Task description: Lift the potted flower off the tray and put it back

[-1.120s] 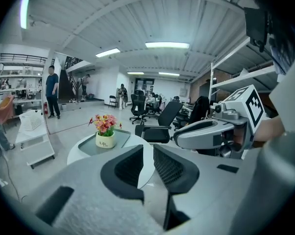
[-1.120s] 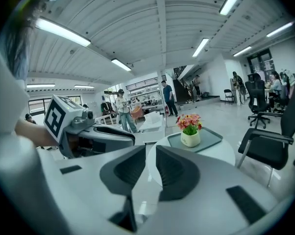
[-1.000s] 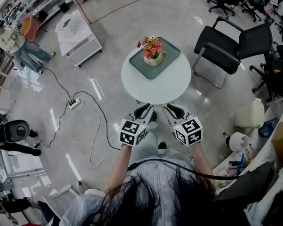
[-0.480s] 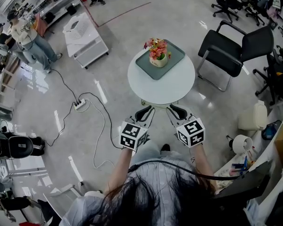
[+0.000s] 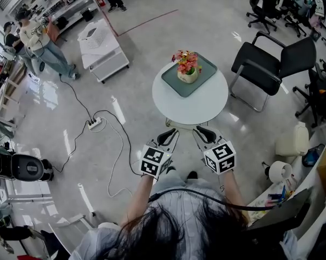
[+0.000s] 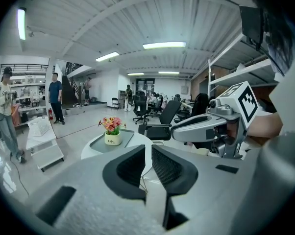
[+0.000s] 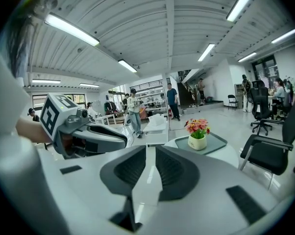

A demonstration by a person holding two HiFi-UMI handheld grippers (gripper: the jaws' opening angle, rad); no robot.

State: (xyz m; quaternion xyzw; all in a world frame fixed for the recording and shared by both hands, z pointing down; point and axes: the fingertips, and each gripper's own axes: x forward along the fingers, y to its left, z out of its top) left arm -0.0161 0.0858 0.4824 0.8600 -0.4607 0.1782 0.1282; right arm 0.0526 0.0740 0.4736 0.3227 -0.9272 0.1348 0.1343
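Note:
The potted flower (image 5: pixel 187 66), pink and orange blooms in a cream pot, stands on a grey-green tray (image 5: pixel 202 75) on a round white table (image 5: pixel 198 104). Both gripper views show the flower (image 6: pixel 111 130) (image 7: pixel 197 134) well ahead of the jaws. My left gripper (image 5: pixel 171 132) and right gripper (image 5: pixel 200 130) hang side by side over the floor, short of the table's near edge. The left gripper's (image 6: pixel 148 150) jaws have just been closing and stand nearly together with nothing between them. The right gripper (image 7: pixel 151 151) is shut and empty.
A black chair (image 5: pixel 271 53) stands right of the table. A low white cart (image 5: pixel 103 50) is at the back left. A power strip with trailing cables (image 5: pixel 94 123) lies on the floor to the left. People stand at the far left (image 5: pixel 41 39). Clutter lines the right edge (image 5: pixel 290 140).
Both grippers have drawn back from the table's near edge, so the table and flower now lie farther ahead. The left jaws have narrowed.

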